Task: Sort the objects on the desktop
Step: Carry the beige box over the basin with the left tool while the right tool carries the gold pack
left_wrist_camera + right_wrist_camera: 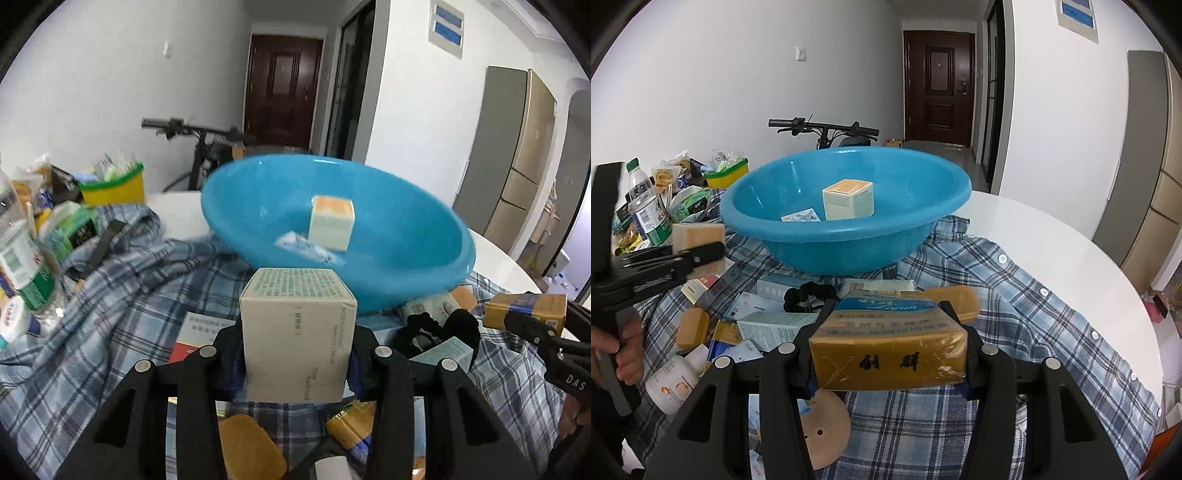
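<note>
Left wrist view shows my left gripper [297,354] clamped on a beige carton [297,332], held just before the blue basin [406,229]. My right gripper [888,354] grips a gold cigarette pack [886,343] above the plaid shirt [1015,306]. Inside the basin sits another small carton [848,199] beside a sachet [799,216]

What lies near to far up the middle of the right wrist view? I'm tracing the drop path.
right gripper, shut on the gold and blue carton → plaid shirt → blue basin → cream box inside it → bicycle handlebar → brown door.
</note>
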Available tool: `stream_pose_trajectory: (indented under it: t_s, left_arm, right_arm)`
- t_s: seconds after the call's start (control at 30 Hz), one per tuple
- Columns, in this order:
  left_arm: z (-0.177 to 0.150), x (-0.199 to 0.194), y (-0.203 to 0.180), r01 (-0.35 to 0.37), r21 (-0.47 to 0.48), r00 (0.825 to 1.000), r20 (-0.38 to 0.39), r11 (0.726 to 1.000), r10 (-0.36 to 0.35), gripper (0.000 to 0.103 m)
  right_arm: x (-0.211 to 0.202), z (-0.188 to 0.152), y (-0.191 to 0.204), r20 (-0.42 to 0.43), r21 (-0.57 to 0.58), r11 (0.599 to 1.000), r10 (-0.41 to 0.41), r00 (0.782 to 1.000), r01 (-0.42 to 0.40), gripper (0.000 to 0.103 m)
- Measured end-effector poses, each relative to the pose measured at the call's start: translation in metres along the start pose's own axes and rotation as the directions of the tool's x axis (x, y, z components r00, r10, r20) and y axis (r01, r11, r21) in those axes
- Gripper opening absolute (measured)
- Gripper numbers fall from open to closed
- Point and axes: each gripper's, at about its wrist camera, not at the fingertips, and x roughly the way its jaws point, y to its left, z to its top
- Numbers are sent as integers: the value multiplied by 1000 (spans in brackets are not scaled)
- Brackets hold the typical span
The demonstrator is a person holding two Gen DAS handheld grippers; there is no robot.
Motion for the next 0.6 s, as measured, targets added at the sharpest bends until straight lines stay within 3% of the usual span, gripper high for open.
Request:
stream_pose_trajectory:
  t_s: [0.37, 0.6]
  left_arm:
    - [-7, -50, -18, 23, 13, 996, 88, 1000, -24, 45]
    - [-26, -55, -41, 34, 25, 997, 65, 999, -35, 45]
  right_arm:
    - [-17, 1, 17, 69, -9, 1000, -24, 997, 25, 52]
    - [-25, -2, 25, 103, 7, 1000, -16, 995, 16, 52]
